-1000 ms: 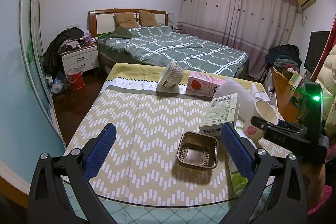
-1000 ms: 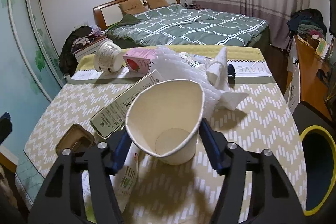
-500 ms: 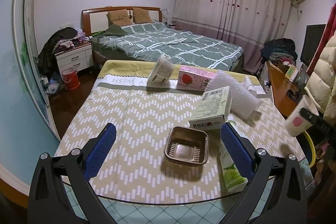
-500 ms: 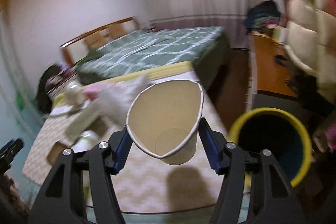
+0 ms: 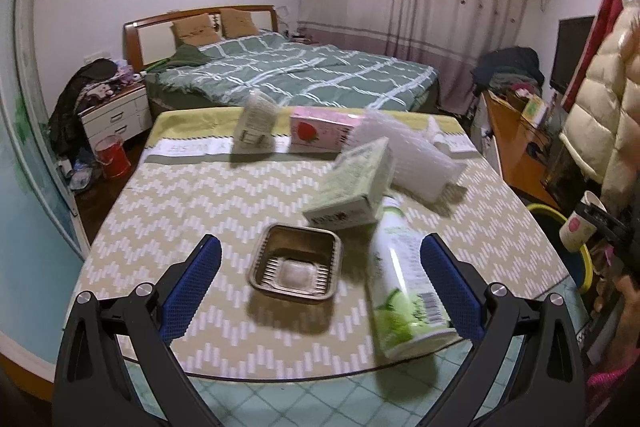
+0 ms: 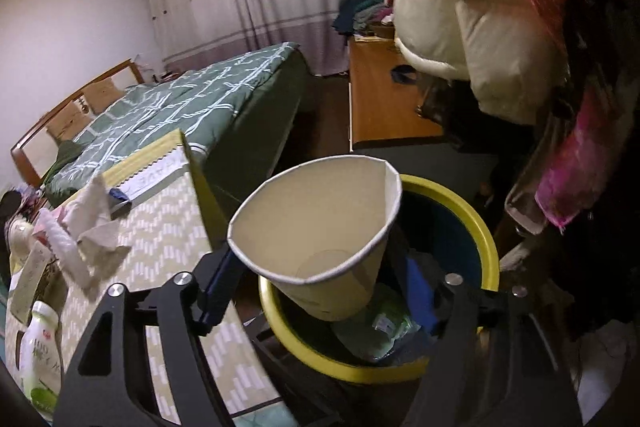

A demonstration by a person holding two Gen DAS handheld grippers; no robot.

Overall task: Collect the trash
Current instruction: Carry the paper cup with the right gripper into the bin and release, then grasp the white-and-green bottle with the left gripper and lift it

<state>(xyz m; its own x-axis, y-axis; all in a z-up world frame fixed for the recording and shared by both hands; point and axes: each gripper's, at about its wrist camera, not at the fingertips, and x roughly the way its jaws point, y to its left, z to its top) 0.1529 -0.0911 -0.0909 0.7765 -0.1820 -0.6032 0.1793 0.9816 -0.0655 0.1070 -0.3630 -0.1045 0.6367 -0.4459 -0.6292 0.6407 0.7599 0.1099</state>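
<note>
While the table (image 5: pixel 168 195) with its chevron cloth fills the left wrist view, a yellow-rimmed trash bin (image 6: pixel 486 235) stands on the floor just off its edge, some trash already inside. Paper cup (image 6: pixel 320 227), squashed to an oval, hangs tilted over the bin's mouth between the right gripper's (image 6: pixel 320 291) jaws, which are opening; pads look clear of it on the right side, left contact uncertain. On the table lie a white-green bottle (image 5: pixel 404 291), a green carton (image 5: pixel 352 187) touching it, and a brown plastic tray (image 5: pixel 296 263). Left gripper (image 5: pixel 320 283) hovers wide open and empty, tray and bottle between its blue pads (image 5: pixel 192 287).
</note>
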